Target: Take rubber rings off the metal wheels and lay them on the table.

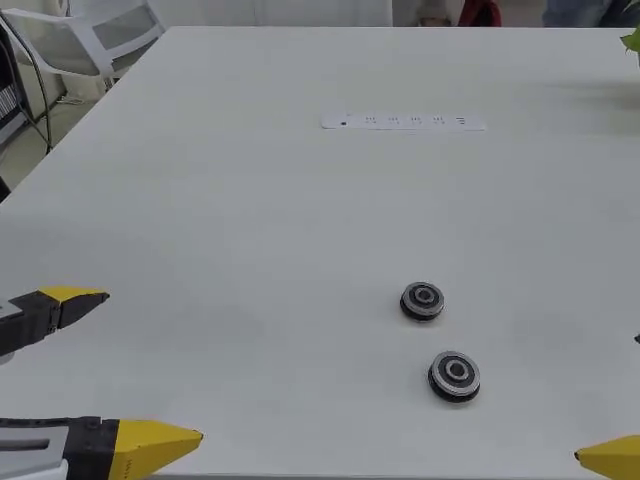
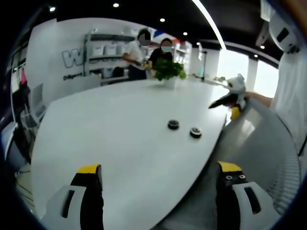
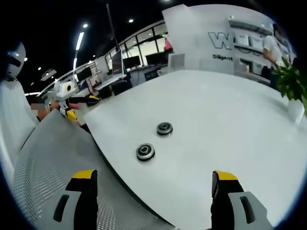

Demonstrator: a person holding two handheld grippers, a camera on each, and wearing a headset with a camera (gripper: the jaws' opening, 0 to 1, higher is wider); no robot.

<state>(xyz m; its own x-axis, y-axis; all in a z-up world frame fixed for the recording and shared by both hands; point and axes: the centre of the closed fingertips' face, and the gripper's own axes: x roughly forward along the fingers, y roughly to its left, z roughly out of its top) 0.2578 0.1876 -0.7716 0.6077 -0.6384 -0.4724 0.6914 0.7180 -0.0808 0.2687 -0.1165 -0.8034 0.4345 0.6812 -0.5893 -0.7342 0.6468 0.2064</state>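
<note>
Both wheels sit lower right of centre in the head view, the far wheel just up-left of the near wheel, each wearing its dark rubber ring (none lies loose on the table). The left gripper and right gripper stand with jaws wide apart, well short of them. I'd pin one hub with one gripper and pinch the ring's edge with the other, peeling sideways rather than yanking
</note>
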